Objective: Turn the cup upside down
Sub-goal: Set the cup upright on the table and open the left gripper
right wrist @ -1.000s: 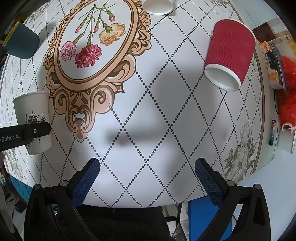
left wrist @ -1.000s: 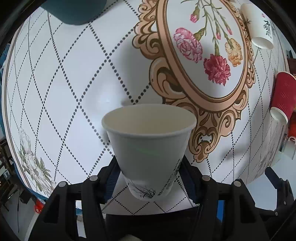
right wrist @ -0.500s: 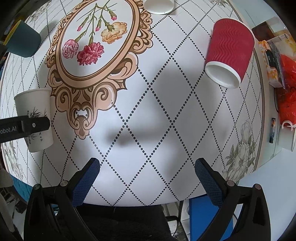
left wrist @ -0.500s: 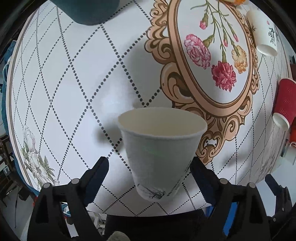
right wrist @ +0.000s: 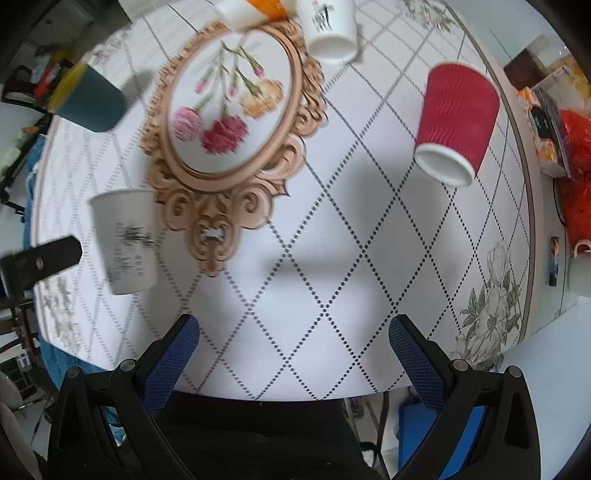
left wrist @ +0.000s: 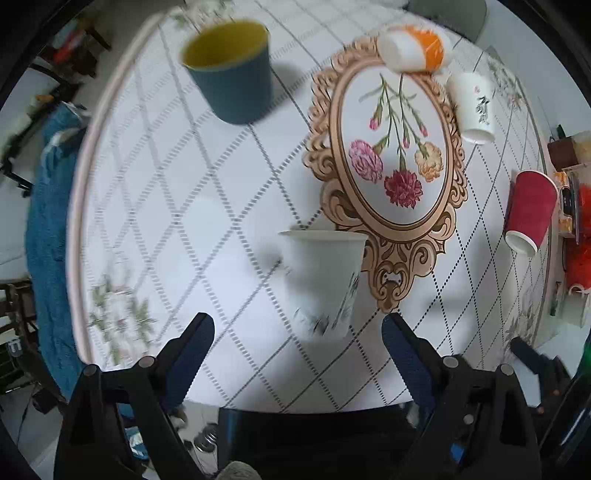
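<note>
A white paper cup with a dark plant print [left wrist: 323,282] stands upright, mouth up, on the round table, just left of the ornate frame print. It also shows in the right wrist view [right wrist: 125,240]. My left gripper [left wrist: 297,341] is open and empty, drawn back from the cup toward the table's near edge; its fingers no longer touch the cup. One left finger [right wrist: 40,260] shows beside the cup in the right wrist view. My right gripper [right wrist: 293,345] is open and empty over the near part of the table.
A teal cup with yellow inside [left wrist: 231,74] stands upright at the far left. A red ribbed cup [right wrist: 454,123] and a white printed cup [right wrist: 330,27] stand mouth down. An orange-and-white cup [left wrist: 412,50] lies at the far side. Clutter sits beyond the right edge [right wrist: 576,155].
My left gripper opened, let go of the white cup and pulled back and up. The right gripper also drew back a little; more of the table shows.
</note>
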A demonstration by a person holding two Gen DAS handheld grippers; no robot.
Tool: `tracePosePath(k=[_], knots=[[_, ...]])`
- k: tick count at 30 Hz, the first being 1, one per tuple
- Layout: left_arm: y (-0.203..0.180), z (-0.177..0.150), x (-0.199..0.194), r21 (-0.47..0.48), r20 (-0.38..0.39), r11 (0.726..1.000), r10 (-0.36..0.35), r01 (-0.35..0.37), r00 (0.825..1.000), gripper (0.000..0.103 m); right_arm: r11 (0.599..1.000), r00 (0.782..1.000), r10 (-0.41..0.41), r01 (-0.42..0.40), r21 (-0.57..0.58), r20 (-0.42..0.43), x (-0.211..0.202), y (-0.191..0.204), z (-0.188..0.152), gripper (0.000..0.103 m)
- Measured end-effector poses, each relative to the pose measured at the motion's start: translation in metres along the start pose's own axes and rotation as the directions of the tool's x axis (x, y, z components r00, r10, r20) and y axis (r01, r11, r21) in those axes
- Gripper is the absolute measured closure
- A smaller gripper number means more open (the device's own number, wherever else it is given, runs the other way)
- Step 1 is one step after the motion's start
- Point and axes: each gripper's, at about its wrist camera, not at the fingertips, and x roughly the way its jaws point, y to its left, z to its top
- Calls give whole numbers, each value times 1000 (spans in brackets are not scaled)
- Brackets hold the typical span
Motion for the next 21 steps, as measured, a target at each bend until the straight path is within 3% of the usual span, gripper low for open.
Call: tracePosePath(k=[5,10,15,21], knots=[[8,-33,-37,-31,95,996,81,-78,992,10,998,997,45,-42,-44,70,-30,8,-12,0],[12,-56,-55,-88,148,990,122,-109,981,10,991,988,100,-88,-101,119,-58,20,-28,0],[21,-73,-65,-128,174,982,161,-140,972,10,984,982,136,-119,-129,132,-70,29,-42,0],[40,-82,-63,-161,169,978,162,-135,972,10,980,982,145,-126,-152,118,-66,46,-50,0]])
